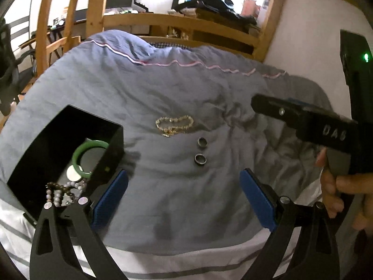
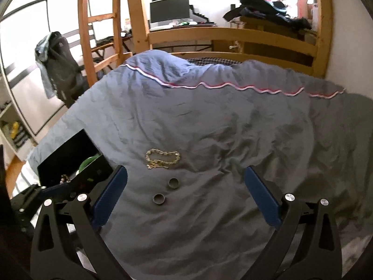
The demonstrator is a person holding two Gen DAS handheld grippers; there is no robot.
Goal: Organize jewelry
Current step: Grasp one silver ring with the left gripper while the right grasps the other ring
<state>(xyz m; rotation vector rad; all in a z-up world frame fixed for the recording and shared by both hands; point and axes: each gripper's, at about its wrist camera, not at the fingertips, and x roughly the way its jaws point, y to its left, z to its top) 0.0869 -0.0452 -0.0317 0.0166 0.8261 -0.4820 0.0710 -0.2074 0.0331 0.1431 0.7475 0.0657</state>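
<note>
A gold chain bracelet [image 1: 174, 125] [image 2: 162, 160] lies bunched on the blue-grey duvet [image 1: 163, 88]. Two dark metal rings sit just below it, one [image 1: 202, 141] [image 2: 173, 183] farther off and one [image 1: 200, 159] [image 2: 159, 199] nearer. A black open box [image 1: 46, 135] [image 2: 67, 156] on the left holds a green bangle [image 1: 81, 156] [image 2: 87, 163] and beaded bracelets [image 1: 63, 190]. My left gripper [image 1: 184, 198] is open and empty, short of the rings with the box at its left finger. My right gripper [image 2: 186, 196] is open and empty, the rings between its fingers but farther along the duvet.
The right gripper's black body, held by a hand [image 1: 335, 186], sits at the right of the left wrist view. A wooden bed frame [image 2: 233, 35] rises behind the duvet. A desk with a monitor [image 2: 169, 8] and a chair with clothes [image 2: 58, 67] stand beyond.
</note>
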